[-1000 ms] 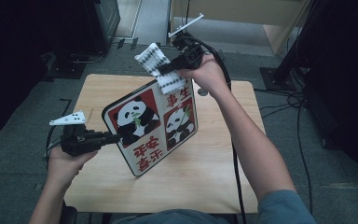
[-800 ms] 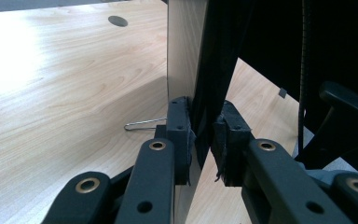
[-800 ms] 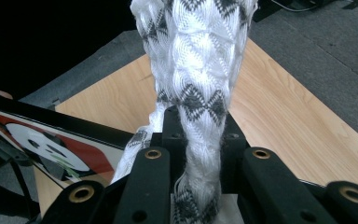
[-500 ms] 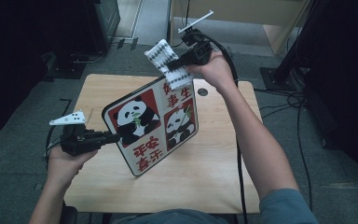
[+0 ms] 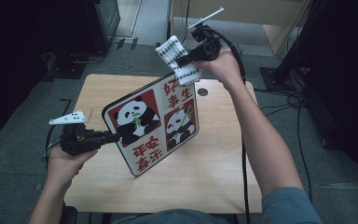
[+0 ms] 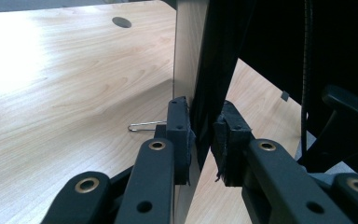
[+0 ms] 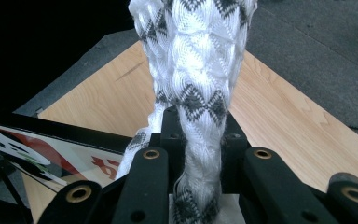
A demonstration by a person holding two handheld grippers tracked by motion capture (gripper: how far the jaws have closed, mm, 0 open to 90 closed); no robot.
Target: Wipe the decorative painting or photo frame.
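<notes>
Left gripper clamps the panda board's left edge, holding it tilted above the table. Right gripper pinches a patterned cloth touching the board's top-right corner, nearer the right hand.

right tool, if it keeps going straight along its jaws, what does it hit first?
Beyond the white knit cloth with grey zigzags already clamped in the right tool, probably the light wooden table. The cloth hides the direct line, so depth is uncertain.
</notes>
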